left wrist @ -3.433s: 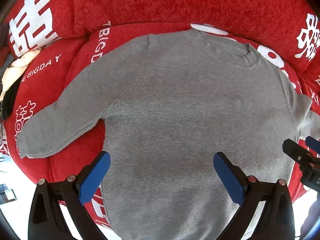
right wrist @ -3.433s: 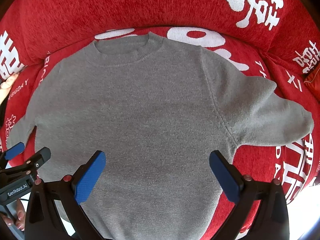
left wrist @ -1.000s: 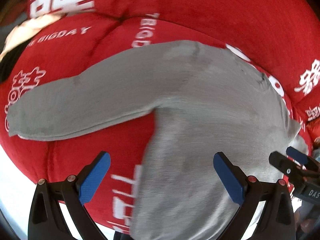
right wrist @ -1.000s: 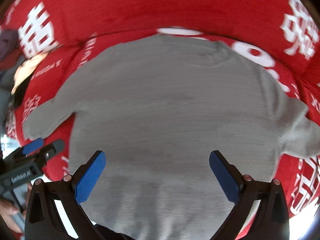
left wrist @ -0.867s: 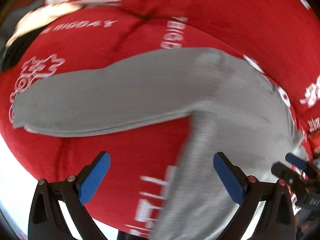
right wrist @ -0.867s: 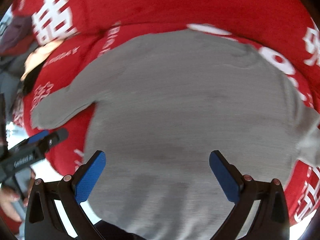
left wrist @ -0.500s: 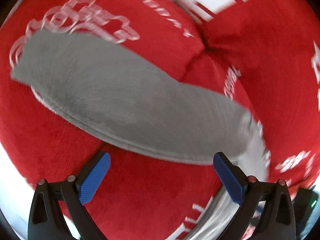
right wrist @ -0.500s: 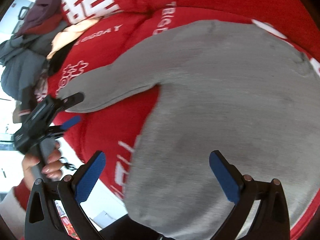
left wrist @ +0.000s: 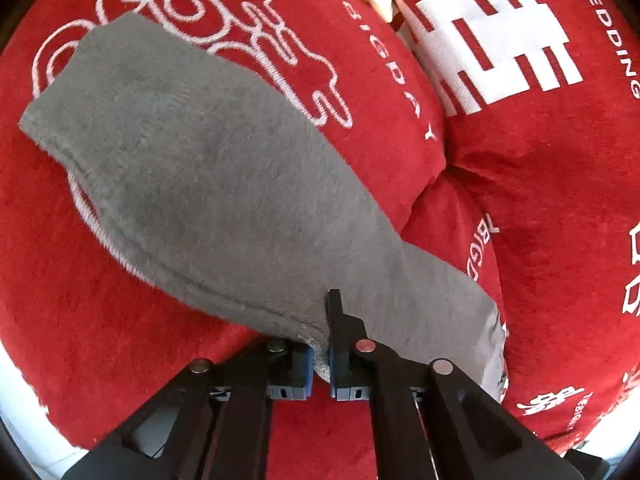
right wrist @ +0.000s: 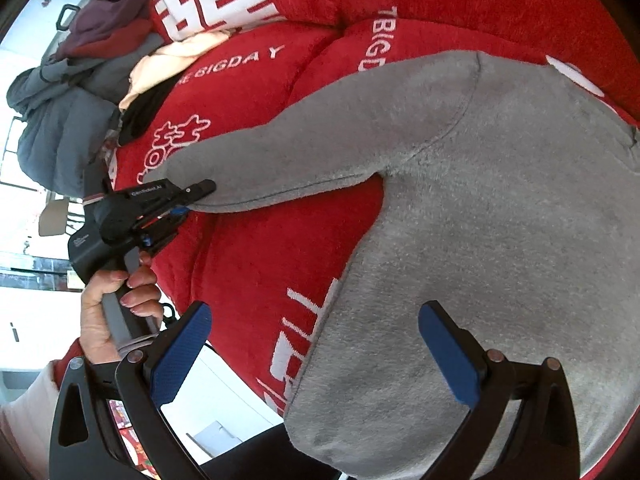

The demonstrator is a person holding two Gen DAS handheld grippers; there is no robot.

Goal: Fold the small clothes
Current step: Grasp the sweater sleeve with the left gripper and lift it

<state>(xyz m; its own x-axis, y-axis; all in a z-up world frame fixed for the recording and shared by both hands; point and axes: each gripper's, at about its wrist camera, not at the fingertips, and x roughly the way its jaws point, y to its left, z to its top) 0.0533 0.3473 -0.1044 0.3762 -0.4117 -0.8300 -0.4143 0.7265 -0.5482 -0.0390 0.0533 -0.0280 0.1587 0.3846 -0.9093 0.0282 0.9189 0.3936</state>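
Observation:
A small grey sweater (right wrist: 500,208) lies flat on a red sofa cushion (right wrist: 280,248). Its left sleeve (left wrist: 208,200) stretches out over the cushion. My left gripper (left wrist: 319,360) is shut on the lower edge of that sleeve, with grey knit pinched between its blue pads. The right wrist view shows that same left gripper (right wrist: 188,200) clamped at the sleeve's edge near the cuff, held by a hand (right wrist: 108,304). My right gripper (right wrist: 316,348) stands open above the sweater's lower left hem, nothing between its fingers.
The red sofa has white lettering on its seat and back cushion (left wrist: 520,60). A pile of grey, purple and cream clothes (right wrist: 80,92) lies at the sofa's left end. The seat's front edge and a white floor (right wrist: 224,392) are at the lower left.
My left gripper swung left from the sweater's body to the sleeve and shut on its edge. My right gripper shifted left toward the hem and stayed open.

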